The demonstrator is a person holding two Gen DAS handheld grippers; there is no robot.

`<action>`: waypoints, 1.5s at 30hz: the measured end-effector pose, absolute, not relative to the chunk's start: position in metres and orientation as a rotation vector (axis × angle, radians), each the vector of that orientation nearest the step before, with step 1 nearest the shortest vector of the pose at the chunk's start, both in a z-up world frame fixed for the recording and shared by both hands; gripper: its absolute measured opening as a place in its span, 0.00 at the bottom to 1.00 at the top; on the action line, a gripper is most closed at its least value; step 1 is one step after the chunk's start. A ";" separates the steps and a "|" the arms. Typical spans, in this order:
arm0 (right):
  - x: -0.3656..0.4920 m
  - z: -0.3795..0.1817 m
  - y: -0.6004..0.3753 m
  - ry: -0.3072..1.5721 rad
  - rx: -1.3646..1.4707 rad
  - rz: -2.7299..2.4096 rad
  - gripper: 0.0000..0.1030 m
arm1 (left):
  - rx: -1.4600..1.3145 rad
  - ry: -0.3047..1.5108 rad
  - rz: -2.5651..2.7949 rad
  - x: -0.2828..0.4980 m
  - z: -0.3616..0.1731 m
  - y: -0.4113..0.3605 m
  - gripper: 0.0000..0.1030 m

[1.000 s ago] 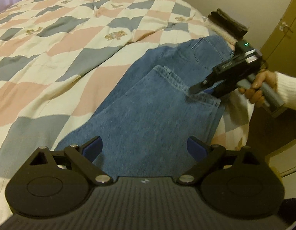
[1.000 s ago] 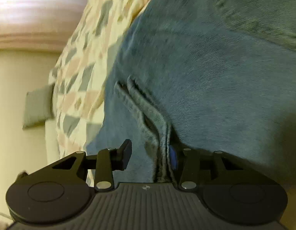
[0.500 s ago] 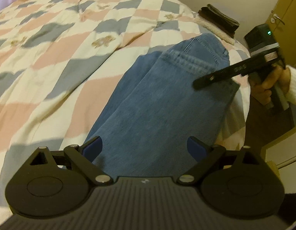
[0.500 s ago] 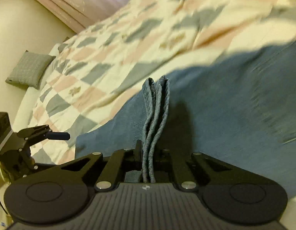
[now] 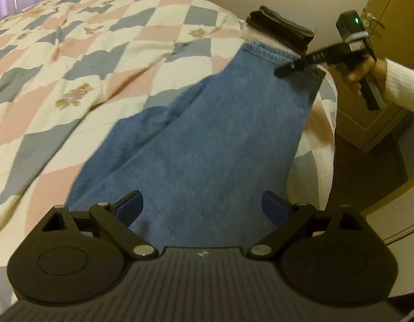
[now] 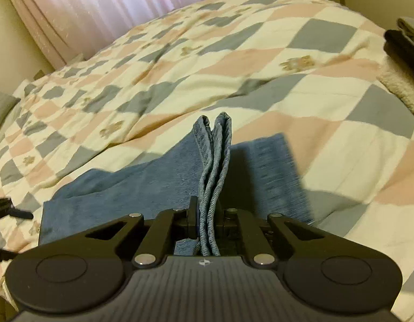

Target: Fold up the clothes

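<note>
Pinching the doubled hem end of the blue jeans [image 6: 215, 166] in the right tongs [image 6: 207, 222], likely to carry that end across the quilted bed [image 6: 233, 61] for a fold, with the rest of the denim lying flat on the quilt. Hovering the left tongs [image 5: 204, 206] spread apart and empty over the near end; showing "BAR"-like lettering on the other tool, too blurred to trust

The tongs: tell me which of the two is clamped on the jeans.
The right tongs: shut on a bunched edge of the jeans. The left tongs are spread open over the denim, gripping nothing.
</note>
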State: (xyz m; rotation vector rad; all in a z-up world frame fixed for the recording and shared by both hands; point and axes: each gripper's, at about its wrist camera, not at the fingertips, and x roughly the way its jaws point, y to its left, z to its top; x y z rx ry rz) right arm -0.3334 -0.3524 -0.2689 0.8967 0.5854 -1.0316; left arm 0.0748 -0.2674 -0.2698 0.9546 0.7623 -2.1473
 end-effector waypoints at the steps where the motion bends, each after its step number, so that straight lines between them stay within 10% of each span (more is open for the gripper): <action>1: -0.338 -0.272 -0.355 0.579 0.898 -1.013 0.07 | 0.964 0.765 -2.140 0.070 -0.272 -0.267 0.90; 13: -0.376 -0.301 -0.375 0.511 0.884 -1.024 0.07 | 1.040 0.766 -2.055 0.048 -0.285 -0.262 0.90; 22: -0.387 -0.296 -0.373 0.425 0.917 -1.268 0.49 | 1.038 0.716 -2.021 0.049 -0.284 -0.267 0.90; 25: -0.389 -0.283 -0.363 0.291 0.829 -1.376 0.36 | 1.038 0.665 -2.003 0.053 -0.283 -0.276 0.88; 33: -0.357 -0.338 -0.382 0.401 0.895 -1.379 0.25 | 1.151 0.512 -2.019 0.054 -0.312 -0.308 0.27; 45: -0.197 -0.279 -0.227 0.303 0.807 -1.438 0.30 | 1.183 0.435 -2.173 0.105 -0.306 -0.317 0.18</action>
